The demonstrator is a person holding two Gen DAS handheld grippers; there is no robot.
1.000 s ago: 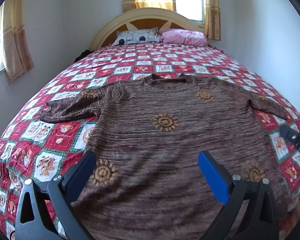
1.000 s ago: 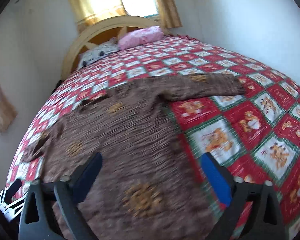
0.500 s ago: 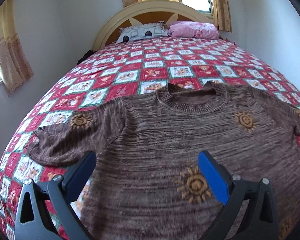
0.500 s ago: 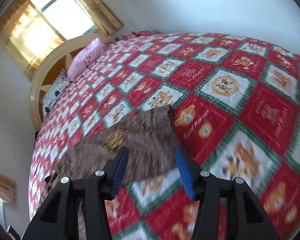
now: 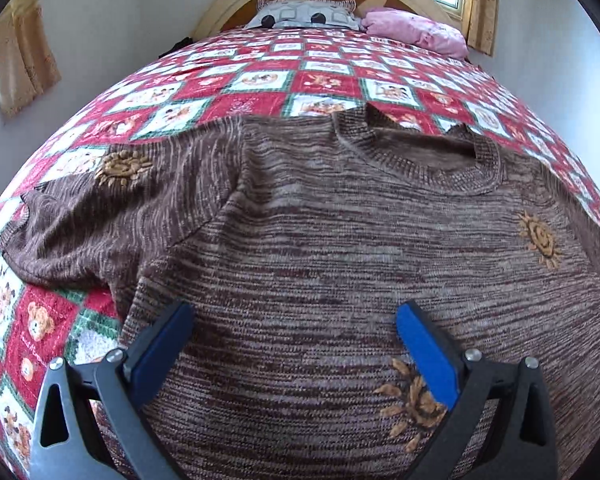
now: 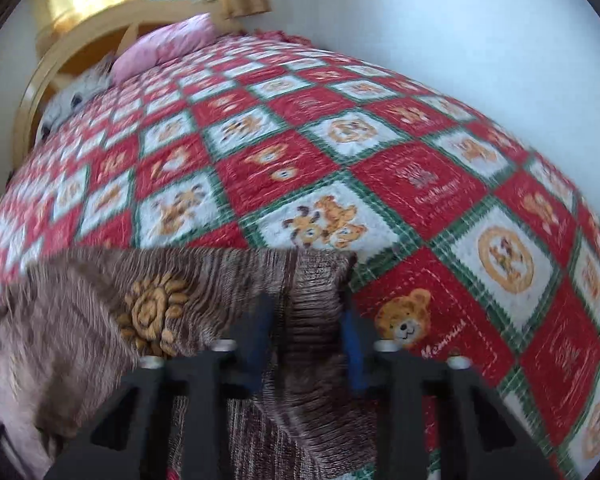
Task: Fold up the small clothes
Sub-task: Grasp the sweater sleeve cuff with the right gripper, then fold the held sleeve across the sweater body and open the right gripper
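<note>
Mostly flat brown knit sweater (image 5: 340,248), orange sun motifs, right hand-held gripper (image 6: 306,332) just clamped on its sleeve, left hand-held gripper (image 5: 292,344) spread wide.

The left gripper (image 5: 292,344) is held angled downward with its two blue-padded fingers (image 5: 162,350) spread wide apart, and nothing is pinched between them. The right gripper (image 6: 306,334), also tilted downward, has just been closing; its blue fingers (image 6: 260,332) appear, through motion blur, to be clamped on a fold of the brown sweater (image 6: 314,292).
</note>
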